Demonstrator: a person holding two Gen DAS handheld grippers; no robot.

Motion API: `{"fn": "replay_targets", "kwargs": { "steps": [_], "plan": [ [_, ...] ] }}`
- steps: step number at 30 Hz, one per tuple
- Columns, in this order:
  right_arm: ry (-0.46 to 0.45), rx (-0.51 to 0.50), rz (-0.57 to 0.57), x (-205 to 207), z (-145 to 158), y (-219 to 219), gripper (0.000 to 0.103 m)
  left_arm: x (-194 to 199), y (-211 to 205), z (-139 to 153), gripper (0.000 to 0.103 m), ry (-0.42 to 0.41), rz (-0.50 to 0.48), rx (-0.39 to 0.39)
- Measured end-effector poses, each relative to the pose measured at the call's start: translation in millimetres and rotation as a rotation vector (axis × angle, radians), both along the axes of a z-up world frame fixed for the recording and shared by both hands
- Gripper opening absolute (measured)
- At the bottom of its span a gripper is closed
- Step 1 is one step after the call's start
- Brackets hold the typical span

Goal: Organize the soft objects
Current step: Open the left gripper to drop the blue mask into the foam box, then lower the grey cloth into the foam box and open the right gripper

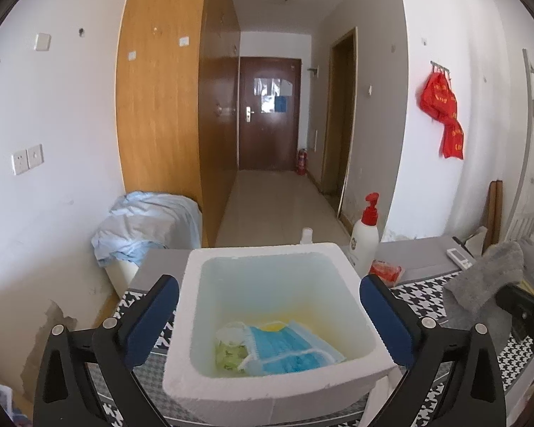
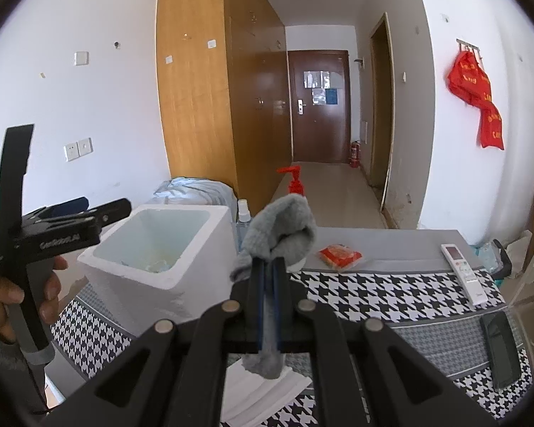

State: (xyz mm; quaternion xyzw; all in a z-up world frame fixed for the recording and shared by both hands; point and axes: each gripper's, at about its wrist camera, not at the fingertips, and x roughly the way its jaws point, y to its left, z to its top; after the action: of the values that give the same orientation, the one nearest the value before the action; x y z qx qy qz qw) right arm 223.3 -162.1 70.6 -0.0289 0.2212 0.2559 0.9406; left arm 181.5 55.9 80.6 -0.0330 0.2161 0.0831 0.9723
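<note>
A white foam box (image 1: 267, 384) stands on the houndstooth table; it also shows in the right wrist view (image 2: 160, 249). Inside lie a blue face mask (image 1: 292, 352) and a small green packet (image 1: 229, 354). My left gripper (image 1: 268, 316) is open, its blue-padded fingers on either side of the box. My right gripper (image 2: 268, 270) is shut on a grey fuzzy sock (image 2: 281, 229), held above the table to the right of the box. The sock also shows at the right in the left wrist view (image 1: 484, 281).
A lotion bottle with a red pump (image 1: 365, 238) and a small red packet (image 2: 340, 254) sit behind the box. A white remote (image 2: 464, 270) and a dark phone (image 2: 502, 348) lie at the right. Folded white cloth (image 2: 263, 391) lies under my right gripper.
</note>
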Motion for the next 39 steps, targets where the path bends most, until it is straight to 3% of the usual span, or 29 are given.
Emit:
{"fn": "replay_targets", "kwargs": {
  "steps": [14, 20, 39],
  "plan": [
    [-0.002, -0.010, 0.021, 8.7, 8.8, 24.4, 0.007, -40.3, 0.7, -1.7, 0.102, -0.076, 0.038, 0.104],
    [-0.007, -0.025, 0.060, 12.2, 12.3, 45.2, 0.007, -47.2, 11.0, -19.4, 0.102, -0.042, 0.060, 0.084],
    [0.016, -0.070, 0.147, 24.7, 17.1, 104.6, 0.007, -61.2, 52.2, -48.7, 0.102, -0.047, 0.117, 0.000]
  ]
}}
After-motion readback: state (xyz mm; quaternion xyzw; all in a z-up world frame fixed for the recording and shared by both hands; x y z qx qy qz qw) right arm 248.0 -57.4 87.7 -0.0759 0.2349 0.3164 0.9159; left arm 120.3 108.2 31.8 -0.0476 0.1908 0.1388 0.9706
